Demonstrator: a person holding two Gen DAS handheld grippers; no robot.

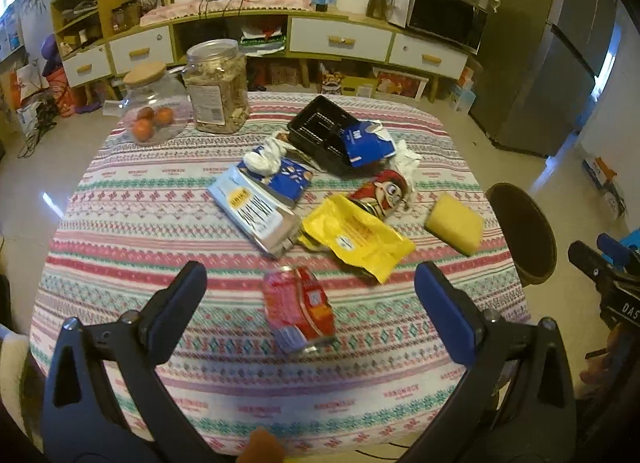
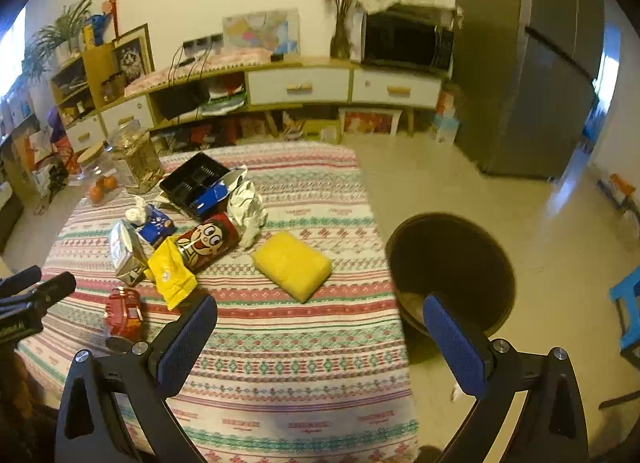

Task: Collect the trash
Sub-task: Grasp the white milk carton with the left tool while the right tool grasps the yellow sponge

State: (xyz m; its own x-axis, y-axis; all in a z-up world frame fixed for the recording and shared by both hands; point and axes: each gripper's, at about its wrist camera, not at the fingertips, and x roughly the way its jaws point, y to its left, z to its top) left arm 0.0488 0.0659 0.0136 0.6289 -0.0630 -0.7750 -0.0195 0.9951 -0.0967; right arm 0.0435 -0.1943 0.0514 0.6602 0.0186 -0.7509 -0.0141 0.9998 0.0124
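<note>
Can [image 1: 298, 309] between spread left fingers [image 1: 180, 295].

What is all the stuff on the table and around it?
crushed can: 1, red, nearest table edge
yellow wrapper: 1, yellow, mid table
silver packet: 1, silver, left of the yellow wrapper
blue packet: 1, blue, behind the silver packet
cartoon can: 1, red, lying on its side
sponge: 1, yellow, right side of table
black tray: 1, black, far side
crumpled tissue: 1, white, beside the black tray
jars: 2, clear, far left corner
bin: 1, dark, on floor right of table
left hand-held gripper: 1, black and blue, open over the crushed can
right hand-held gripper: 1, black and blue, open
</note>
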